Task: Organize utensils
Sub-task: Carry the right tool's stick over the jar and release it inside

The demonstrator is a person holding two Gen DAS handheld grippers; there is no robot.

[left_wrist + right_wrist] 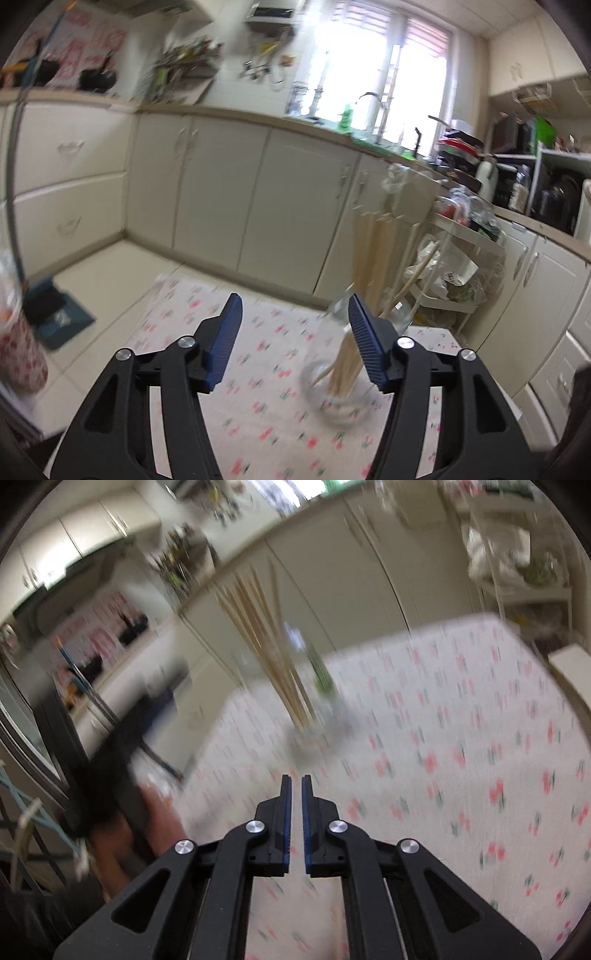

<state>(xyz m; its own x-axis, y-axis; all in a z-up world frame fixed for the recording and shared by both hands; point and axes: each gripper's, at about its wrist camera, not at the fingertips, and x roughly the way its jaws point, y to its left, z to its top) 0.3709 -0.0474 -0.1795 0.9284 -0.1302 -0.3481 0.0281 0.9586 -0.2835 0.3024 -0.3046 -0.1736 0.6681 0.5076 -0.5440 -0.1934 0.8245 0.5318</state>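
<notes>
Glass jar stands on floral tablecloth, wooden chopsticks fanned inside: fragile, slippery, top-heavy. Your left gripper gapes empty beside it; right gripper closed, empty. Grasp jar low, gently.

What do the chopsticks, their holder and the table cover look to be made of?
Chopsticks: pale tan, matte sticks, likely bamboo or wood. Holder: a clear, glossy jar, the sticks showing through its wall; glass or clear plastic, blur leaves it open. Table cover: white sheet with a red cherry print, probably cloth or vinyl.
</notes>
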